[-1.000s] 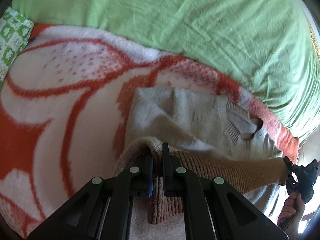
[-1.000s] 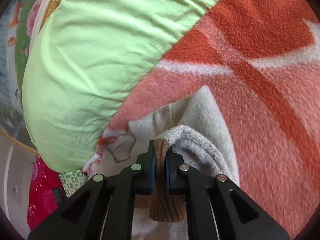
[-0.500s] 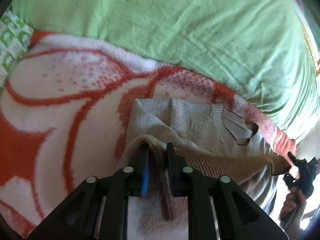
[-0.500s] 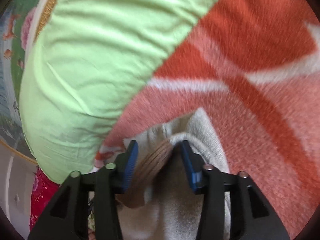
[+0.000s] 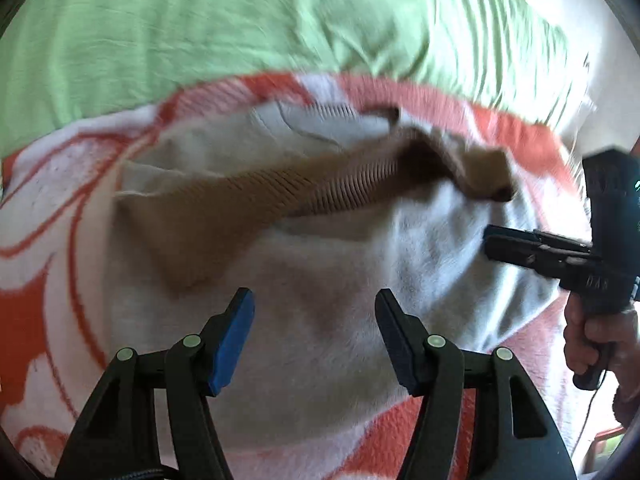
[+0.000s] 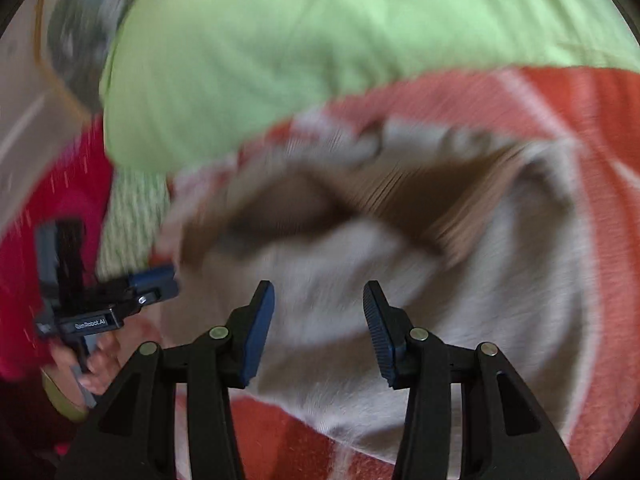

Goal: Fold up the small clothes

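Sweater [image 5: 328, 280], pale grey with a tan ribbed hem [image 5: 280, 192] folded up across it, lies on an orange-and-white blanket [image 5: 48, 264] below a green pillow [image 5: 240, 20]. Its hem band runs left to right, neckline toward the pillow. Left hand-held gripper [image 5: 315, 336] has just been opening, jaws wide and empty. Right hand-held gripper [image 6: 319, 328] stands half spread, empty. Lettering on the left gripper's body in the right wrist view is blurred.

Both tools were black plastic. The left tool [image 5: 314, 334] and the right tool [image 6: 319, 328] had blue pads and round silver screws. The sleeve [image 6: 24, 248] was red.
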`<state>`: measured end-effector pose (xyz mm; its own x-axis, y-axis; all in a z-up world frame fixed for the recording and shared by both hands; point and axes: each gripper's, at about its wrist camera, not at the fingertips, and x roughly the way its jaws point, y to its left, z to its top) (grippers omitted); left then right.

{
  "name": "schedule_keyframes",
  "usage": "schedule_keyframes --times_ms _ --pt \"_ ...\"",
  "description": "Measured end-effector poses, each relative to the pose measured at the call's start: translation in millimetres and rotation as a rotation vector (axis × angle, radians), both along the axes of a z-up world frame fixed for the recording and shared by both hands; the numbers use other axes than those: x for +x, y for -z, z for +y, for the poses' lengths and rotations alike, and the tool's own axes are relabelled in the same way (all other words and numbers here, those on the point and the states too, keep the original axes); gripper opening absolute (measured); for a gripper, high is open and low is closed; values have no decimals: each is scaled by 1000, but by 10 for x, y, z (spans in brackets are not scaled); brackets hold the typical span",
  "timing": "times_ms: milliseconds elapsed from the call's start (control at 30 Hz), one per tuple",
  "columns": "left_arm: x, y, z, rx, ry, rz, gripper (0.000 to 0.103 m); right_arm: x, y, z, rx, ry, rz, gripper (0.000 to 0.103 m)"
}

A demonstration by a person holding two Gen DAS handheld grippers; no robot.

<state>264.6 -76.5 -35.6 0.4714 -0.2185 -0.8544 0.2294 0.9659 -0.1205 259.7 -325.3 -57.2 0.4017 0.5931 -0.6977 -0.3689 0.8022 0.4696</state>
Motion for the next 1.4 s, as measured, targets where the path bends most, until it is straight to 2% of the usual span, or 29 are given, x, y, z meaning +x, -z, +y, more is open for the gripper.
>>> schedule_keyframes --times_ms 100,167,200,300,400,467,533,567,633,767,833,900,1000,1067,1133,1200,1300,1333,1400 --pt "311 176 -70 40 -25 14 63 209 149 68 -69 -9 5 48" --pt "584 333 -34 118 -55 43 58 417 186 23 -102 21 -13 48" --pt "681 355 27 115 -67 49 58 524 195 1 -118 37 -24 47" --pt "952 259 277 13 -111 47 58 819 128 -188 -111 128 -73 47" --pt "1185 130 451 55 -187 5 55 1008 111 -570 -84 305 -79 48" --pt "1319 128 607 34 -250 13 55 1122 191 -786 -41 394 -38 47" --pt "1402 141 732 60 -315 16 52 1127 206 -904 41 417 -14 47" --pt "1410 126 819 13 -332 20 51 1096 173 -910 40 424 -25 47" --pt "1370 81 946 -62 -363 24 51 999 70 -922 27 443 -63 47" --pt "1006 -107 908 -83 -349 -6 52 820 -87 -925 123 419 -86 48" --pt "755 -164 771 -114 -303 -4 53 768 -118 -762 162 326 -71 48" --pt "568 -151 633 -102 -274 8 55 734 -113 -497 185 205 -49 48" --pt "325 -107 581 -110 -297 32 55 735 -33 -47 200 31 7 48" --pt "210 -53 638 -129 -317 52 56 780 60 245 172 -51 49 48" --pt "210 132 714 -111 -332 76 59 905 220 499 116 -111 98 48" --pt "220 280 776 -38 -347 95 58 1089 340 628 -29 -59 99 46" --pt "255 393 903 58 -367 85 60 1338 334 594 -81 49 46 39" --pt "260 392 989 33 -373 90 60 1411 290 570 -101 101 15 36" --pt "224 345 1116 17 -412 91 60 1447 162 486 -84 181 -24 38"
